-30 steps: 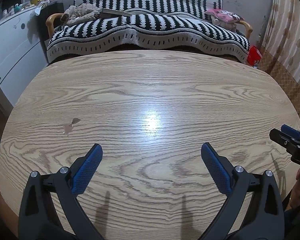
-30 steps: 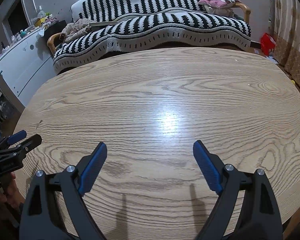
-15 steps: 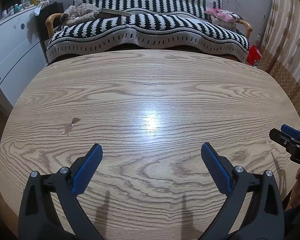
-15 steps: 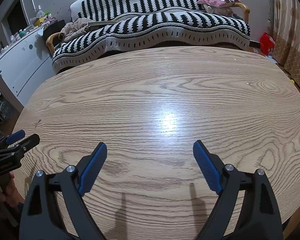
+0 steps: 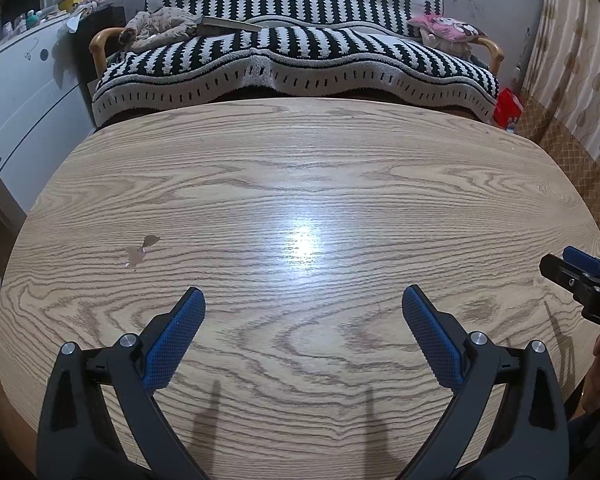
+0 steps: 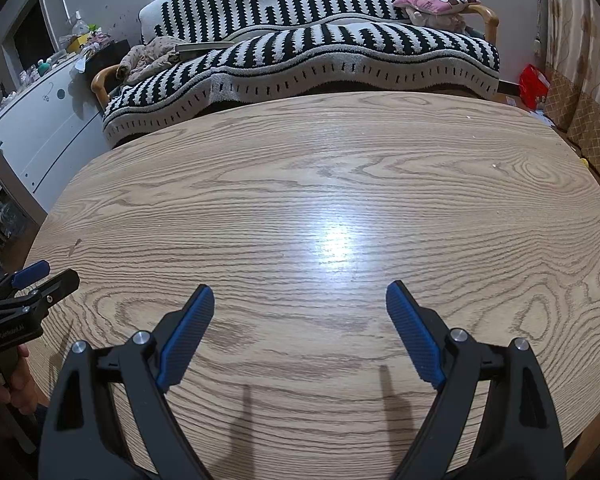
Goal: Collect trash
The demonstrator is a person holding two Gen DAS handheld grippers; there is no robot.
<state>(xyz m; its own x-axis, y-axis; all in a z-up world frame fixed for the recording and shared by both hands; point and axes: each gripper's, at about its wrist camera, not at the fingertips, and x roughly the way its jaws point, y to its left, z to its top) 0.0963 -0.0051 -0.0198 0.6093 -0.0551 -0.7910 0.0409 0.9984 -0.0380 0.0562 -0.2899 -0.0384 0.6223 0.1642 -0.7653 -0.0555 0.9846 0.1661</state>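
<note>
Both grippers hover over an oval wooden table (image 5: 300, 168) (image 6: 300, 160). My left gripper (image 5: 303, 300) is open, its blue pads wide apart with only bare wood between them. My right gripper (image 6: 300, 298) is open too, nothing between its fingers. A small brownish scrap or chipped patch (image 5: 140, 250) lies on the tabletop, ahead and left of the left gripper; it shows faintly as a small mark (image 6: 76, 243) in the right wrist view. The right gripper's tip (image 5: 580, 272) enters the left wrist view at the right edge; the left gripper's tip (image 6: 32, 284) enters the right wrist view at the left edge.
A black-and-white striped sofa (image 5: 292, 52) stands right behind the table, with a bundle of cloth (image 5: 156, 26) and a pink cushion (image 5: 446, 28) on it. A white cabinet (image 5: 24, 92) is at the left. A red bag (image 5: 508, 106) and curtain (image 5: 572, 60) are at the right.
</note>
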